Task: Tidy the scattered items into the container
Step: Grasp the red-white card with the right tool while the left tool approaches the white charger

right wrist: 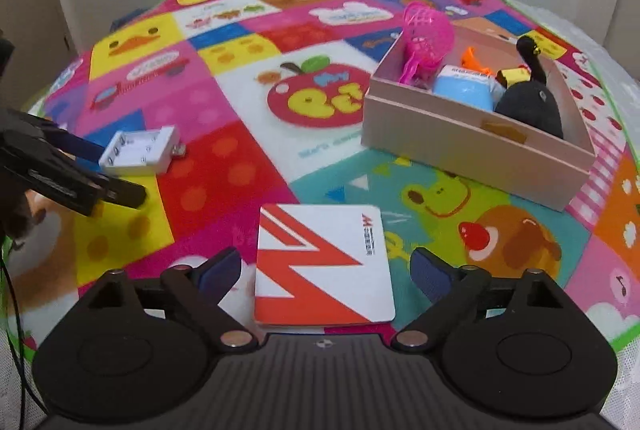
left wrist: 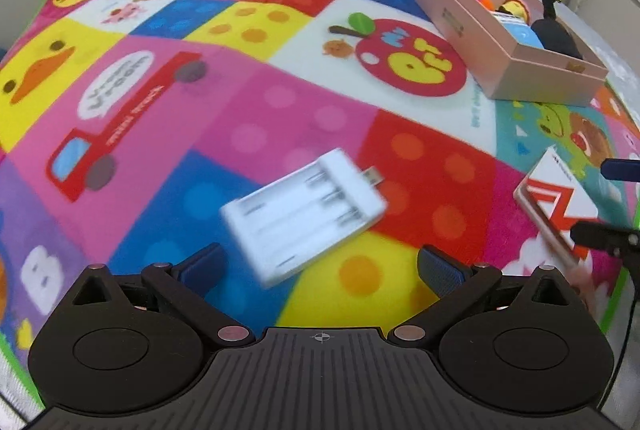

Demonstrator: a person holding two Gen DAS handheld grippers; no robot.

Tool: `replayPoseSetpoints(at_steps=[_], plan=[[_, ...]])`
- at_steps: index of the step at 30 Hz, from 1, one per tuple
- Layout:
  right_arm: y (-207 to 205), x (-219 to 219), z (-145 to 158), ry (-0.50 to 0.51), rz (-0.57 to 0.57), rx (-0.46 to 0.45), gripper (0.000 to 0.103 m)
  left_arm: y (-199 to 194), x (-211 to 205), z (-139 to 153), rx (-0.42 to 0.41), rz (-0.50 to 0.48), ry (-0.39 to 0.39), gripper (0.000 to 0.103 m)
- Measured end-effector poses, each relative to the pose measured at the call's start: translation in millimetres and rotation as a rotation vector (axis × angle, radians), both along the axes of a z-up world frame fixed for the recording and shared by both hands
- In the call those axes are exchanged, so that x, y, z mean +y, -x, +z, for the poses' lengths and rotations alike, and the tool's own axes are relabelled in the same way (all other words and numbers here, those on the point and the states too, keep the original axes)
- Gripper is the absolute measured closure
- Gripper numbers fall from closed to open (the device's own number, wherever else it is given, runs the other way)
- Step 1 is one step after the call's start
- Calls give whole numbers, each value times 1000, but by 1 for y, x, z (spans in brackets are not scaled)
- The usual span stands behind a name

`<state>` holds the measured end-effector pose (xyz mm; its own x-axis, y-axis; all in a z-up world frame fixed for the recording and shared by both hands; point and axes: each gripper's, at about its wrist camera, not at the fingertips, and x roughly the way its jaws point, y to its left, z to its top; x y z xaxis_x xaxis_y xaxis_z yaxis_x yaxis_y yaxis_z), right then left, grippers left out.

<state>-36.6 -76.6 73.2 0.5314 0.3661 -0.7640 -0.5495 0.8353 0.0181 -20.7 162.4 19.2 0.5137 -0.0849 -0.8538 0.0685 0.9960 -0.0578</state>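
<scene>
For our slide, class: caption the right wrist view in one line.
Open right claw straddles a red-and-white card on the play mat, pink box of toys beyond.

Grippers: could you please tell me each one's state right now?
Left gripper: open, white charger between its fingers, ungripped.
Right gripper: open around the red-white booklet.

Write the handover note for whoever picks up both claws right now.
Left claw: open, empty, lined up on the white battery charger, which lies on the play mat.
Right claw: open, empty, straddling the red-and-white card box, flat on the mat.
Container: the pink cardboard box, further back and right of both claws.
Done: the pink scoop, the blue tub and the black plush toy are already inside.
Left: grasp the charger and the card box, drop both in.
</scene>
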Motion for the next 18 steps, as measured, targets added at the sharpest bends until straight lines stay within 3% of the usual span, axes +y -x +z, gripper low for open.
replayPoseSetpoints(at_steps=[7, 12, 15, 18], plan=[[14, 13, -6, 56, 75, -49, 10, -32, -32, -1, -50, -68, 5, 0], [27, 14, -6, 97, 116, -140, 3, -25, -45, -5, -65, -112, -38, 0], [20, 9, -8, 70, 88, -110, 2, -10, -43, -11, -105, -111, -92, 0], [12, 4, -15, 41, 59, -42, 1, -1, -37, -12, -136, -90, -96, 0]])
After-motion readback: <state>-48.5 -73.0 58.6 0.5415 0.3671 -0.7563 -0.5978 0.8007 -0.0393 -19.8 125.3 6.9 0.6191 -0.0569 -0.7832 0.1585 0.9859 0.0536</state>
